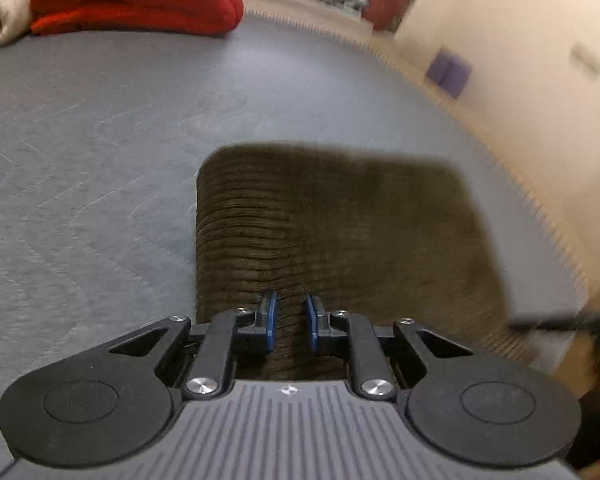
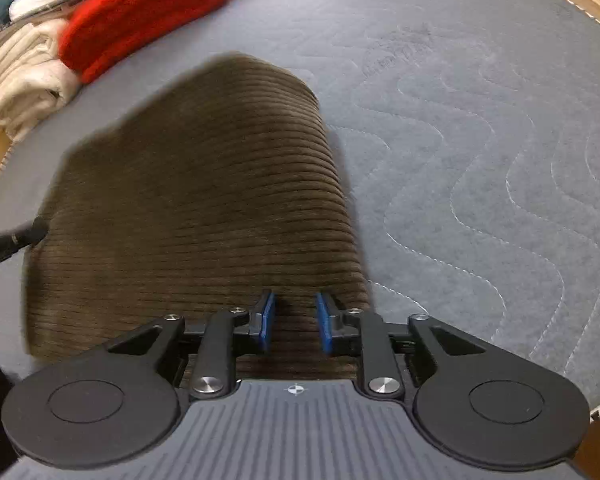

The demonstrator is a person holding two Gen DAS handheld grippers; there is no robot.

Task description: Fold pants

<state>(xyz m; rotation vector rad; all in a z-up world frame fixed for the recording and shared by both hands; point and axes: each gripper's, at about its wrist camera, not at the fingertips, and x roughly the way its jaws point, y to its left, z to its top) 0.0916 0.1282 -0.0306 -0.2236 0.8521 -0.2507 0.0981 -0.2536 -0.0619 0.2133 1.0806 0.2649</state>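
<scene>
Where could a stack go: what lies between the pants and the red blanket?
Only bare grey mattress separates the pants from the red blanket, clearest in the right wrist view.

My left gripper (image 1: 291, 322) is black, with blue pads (image 1: 271, 320). Silver screws (image 1: 202, 385) stud its links. My right gripper (image 2: 296, 322) matches, ribbed grey at the bottom.

Both wrist cams close, looking fwd over same pants (image 1: 340, 220) w/ mattress (image 1: 100, 140)

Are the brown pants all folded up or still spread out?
Folded. The brown pants lie as one compact, rounded-cornered block on the grey mattress, no legs trailing out. How many layers, cannot tell.
</scene>
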